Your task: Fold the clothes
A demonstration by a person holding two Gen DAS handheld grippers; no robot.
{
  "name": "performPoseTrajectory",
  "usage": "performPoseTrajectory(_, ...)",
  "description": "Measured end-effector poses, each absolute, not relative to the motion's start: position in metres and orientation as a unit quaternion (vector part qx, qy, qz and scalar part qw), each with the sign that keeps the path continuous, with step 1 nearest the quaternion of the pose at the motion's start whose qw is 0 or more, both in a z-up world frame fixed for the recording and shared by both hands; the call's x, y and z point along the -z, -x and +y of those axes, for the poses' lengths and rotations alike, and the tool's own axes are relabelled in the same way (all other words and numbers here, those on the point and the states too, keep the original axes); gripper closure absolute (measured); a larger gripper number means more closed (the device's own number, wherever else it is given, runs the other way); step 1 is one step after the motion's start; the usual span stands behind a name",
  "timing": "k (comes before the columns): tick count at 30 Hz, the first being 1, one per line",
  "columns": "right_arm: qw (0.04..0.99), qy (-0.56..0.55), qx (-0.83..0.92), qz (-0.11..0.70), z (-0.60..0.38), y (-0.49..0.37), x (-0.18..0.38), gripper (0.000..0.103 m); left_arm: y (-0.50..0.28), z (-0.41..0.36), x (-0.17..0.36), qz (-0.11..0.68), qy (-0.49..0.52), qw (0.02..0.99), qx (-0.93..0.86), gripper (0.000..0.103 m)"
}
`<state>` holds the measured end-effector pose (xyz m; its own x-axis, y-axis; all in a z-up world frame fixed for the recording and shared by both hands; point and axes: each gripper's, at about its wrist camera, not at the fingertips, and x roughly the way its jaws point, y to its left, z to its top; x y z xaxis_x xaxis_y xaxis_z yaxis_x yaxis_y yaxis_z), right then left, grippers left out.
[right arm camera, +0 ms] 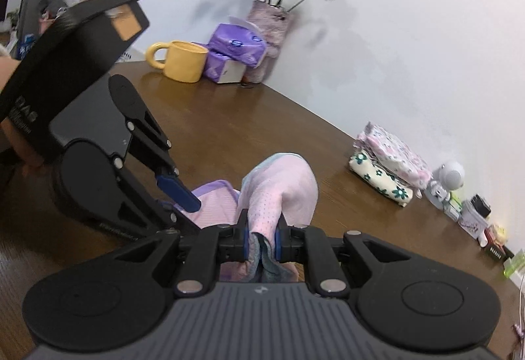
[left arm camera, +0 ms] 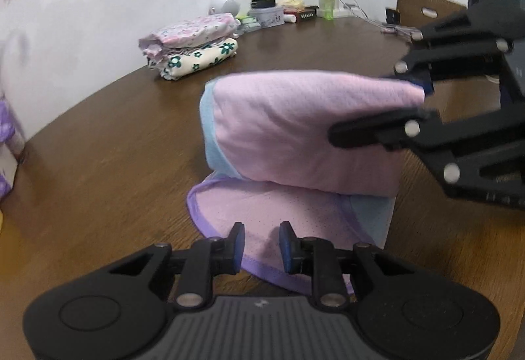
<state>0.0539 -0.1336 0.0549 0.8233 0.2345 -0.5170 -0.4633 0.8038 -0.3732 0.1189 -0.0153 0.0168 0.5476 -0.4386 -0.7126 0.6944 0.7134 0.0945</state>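
Two hand-held grippers work a pink garment (left arm camera: pixel 295 137) on a brown wooden desk (left arm camera: pixel 108 143). Seen from the left wrist, the right hand-held gripper (left arm camera: pixel 403 97) reaches in from the right and pinches the raised upper fold of the cloth near its corner, so that this part stands up off the desk and doubles back over the lower layer. From the right wrist, the same tool (right arm camera: pixel 261 240) has its blue-padded jaws closed tight on bunched pink and pale-blue fabric (right arm camera: pixel 279 189), which rises straight ahead of the fingers. The left hand-held gripper (left arm camera: pixel 261 243) hovers over the near, purple-trimmed hem of the lower layer, its jaws a narrow gap apart with only flat cloth showing between them; whether the pads touch the fabric cannot be told. In the right wrist view that tool (right arm camera: pixel 178 192) sits just left of the lifted fold. Farther back by the white wall lies a stack of folded floral clothes (left arm camera: pixel 193 45), well apart from the work. At the desk's other end stand a yellow mug (right arm camera: pixel 183 60), purple tissue packs (right arm camera: pixel 236 48) and a vase of dried roses (right arm camera: pixel 267 22).
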Motion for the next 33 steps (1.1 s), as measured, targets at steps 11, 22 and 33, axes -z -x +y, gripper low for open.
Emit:
performPoseTrajectory(11, 0.909, 0.275, -0.201, 0.242, -0.105, -0.049, -0.038, 0.09, -0.111, 0.0, -0.02, 0.334, -0.166, 0.861, 0.345, 0.082)
performPoseTrajectory(22, 0.898, 0.283, -0.218, 0.258, -0.091, -0.046, -0.024, 0.09, -0.107, 0.011, -0.017, 0.341, -0.175, 0.857, 0.345, 0.082)
performPoseTrajectory(33, 0.893, 0.264, -0.249, 0.266, -0.089, -0.037, -0.021, 0.064, -0.094, 0.045, -0.042, 0.309, -0.136, 0.887, 0.316, 0.074)
